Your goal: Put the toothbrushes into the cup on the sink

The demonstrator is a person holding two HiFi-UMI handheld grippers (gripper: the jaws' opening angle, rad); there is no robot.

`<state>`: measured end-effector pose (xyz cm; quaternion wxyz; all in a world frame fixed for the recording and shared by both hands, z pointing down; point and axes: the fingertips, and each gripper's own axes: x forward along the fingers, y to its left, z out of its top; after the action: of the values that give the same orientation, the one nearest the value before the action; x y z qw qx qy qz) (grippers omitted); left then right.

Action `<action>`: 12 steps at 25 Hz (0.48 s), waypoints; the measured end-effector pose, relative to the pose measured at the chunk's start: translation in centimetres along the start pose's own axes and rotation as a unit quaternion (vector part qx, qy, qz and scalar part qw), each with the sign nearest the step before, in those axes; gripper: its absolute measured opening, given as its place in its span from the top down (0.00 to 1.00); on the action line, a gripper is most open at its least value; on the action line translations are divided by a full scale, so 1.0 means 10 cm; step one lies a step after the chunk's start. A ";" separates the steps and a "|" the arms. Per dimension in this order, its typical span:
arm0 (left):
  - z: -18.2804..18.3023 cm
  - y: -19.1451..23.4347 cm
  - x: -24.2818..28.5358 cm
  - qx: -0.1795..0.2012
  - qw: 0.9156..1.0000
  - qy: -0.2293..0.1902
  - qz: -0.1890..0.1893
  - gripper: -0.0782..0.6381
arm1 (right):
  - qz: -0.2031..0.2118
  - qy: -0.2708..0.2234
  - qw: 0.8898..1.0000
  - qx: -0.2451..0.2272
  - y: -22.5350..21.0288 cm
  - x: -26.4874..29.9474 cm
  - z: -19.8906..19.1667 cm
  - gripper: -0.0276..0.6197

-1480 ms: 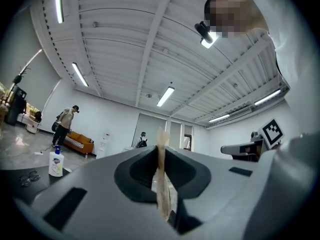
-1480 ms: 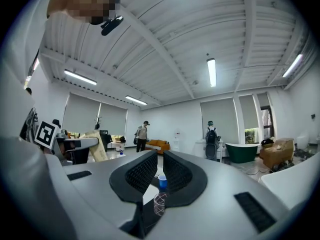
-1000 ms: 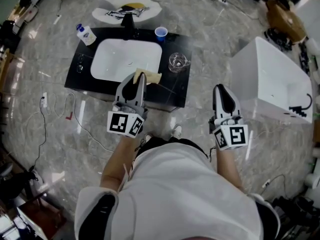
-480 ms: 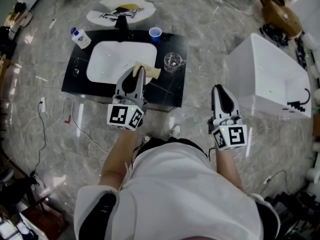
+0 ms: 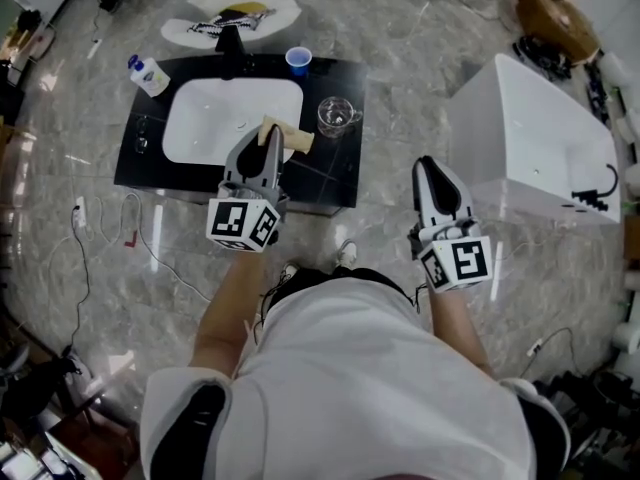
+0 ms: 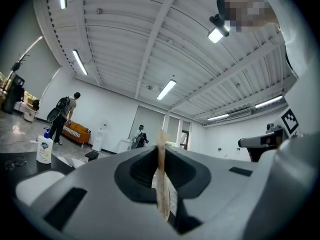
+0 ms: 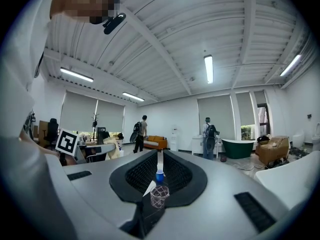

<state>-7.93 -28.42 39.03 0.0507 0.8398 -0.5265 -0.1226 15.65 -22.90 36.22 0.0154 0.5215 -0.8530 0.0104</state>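
**Head view: left claw clamped on a tan strip above the sink counter**

From the head view I see the black sink counter (image 5: 332, 173) with its white basin (image 5: 215, 118) and a dark faucet (image 5: 230, 40) at the middle of the back edge. The blue cup (image 5: 297, 60) stands on the back edge, just right of the faucet. A glass mug (image 5: 336, 116) sits near the right edge, well apart from the cup. A white bottle (image 5: 148, 74) with a blue cap is at the back left corner; its label is too small for me to read. My left claw (image 5: 268, 140) reaches over the counter's front edge and pinches a tan strip (image 5: 290, 138), which shows over the basin's front right corner. Whether that strip is a toothbrush or its pack I cannot tell. My right claw (image 5: 428, 168) hangs off the counter's right side, between it and a white bathtub (image 5: 530, 138).

In the left gripper view, the left claw (image 6: 161, 151) has its jaws nearly together, pressed on the tan strip (image 6: 163, 194), which stands edge-on between them. The bottle (image 6: 44, 149) is at far left, its print unreadable.

In the right gripper view, the right claw (image 7: 159, 159) has its jaws drawn to a thin slit, gripping nothing. Past them, in line, are the blue cup (image 7: 159, 176) and the glass mug (image 7: 159, 196).
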 end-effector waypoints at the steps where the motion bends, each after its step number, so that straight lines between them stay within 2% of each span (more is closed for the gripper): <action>1: -0.01 0.01 0.03 0.002 1.000 0.002 0.000 0.85 | 0.001 0.002 1.000 0.001 0.00 0.01 -0.01 0.87; 5: -0.10 0.10 0.16 0.003 1.000 0.009 0.000 0.85 | 0.002 0.011 1.000 0.003 -0.03 0.04 -0.07 0.87; 12: -0.30 0.30 0.39 -0.022 0.999 0.024 0.023 0.85 | 0.007 0.018 1.000 0.006 -0.09 0.13 -0.12 0.87</action>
<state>-8.12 -33.37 41.99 0.0852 0.8287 -0.5416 -0.1125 15.86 -24.40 37.44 0.0277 0.5153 -0.8562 0.0253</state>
